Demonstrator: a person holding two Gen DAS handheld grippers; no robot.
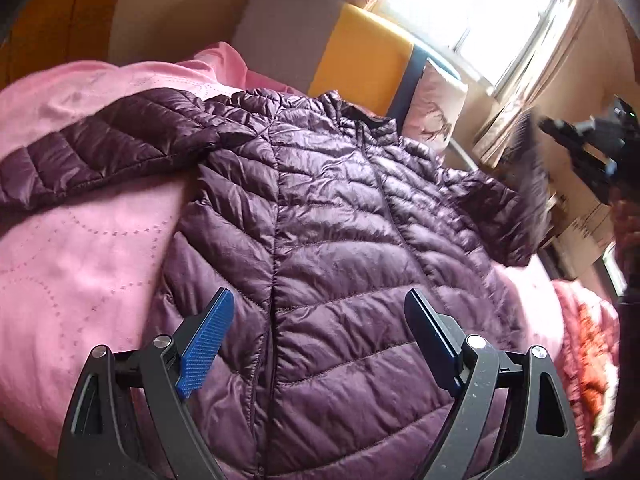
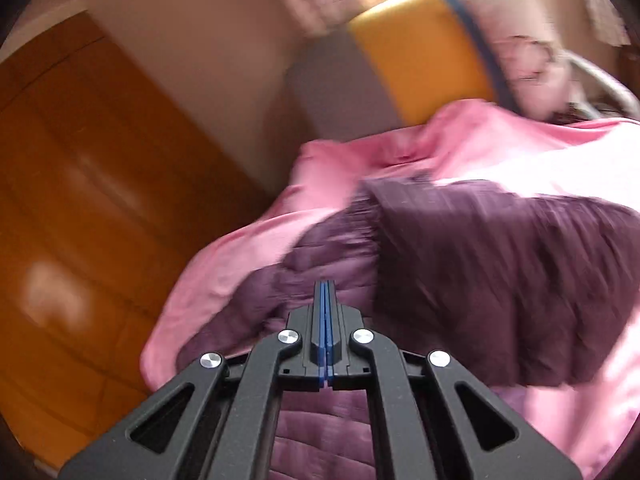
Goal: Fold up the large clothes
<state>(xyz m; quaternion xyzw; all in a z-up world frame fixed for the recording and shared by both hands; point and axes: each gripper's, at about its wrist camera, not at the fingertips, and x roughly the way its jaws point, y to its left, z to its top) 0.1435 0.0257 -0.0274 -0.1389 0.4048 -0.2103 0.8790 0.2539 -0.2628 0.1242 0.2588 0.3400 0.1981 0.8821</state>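
From the left wrist, the left claw (image 1: 320, 320) stands released, its blue pads wide apart above the lower front of the purple puffer jacket (image 1: 332, 216), which lies front up on the pink bedspread (image 1: 80, 248); no label or writing is legible. From the right wrist, blurred, the right claw (image 2: 326, 292) is clenched with pads pressed together and nothing visibly between them, over the jacket's sleeve (image 2: 500, 248).
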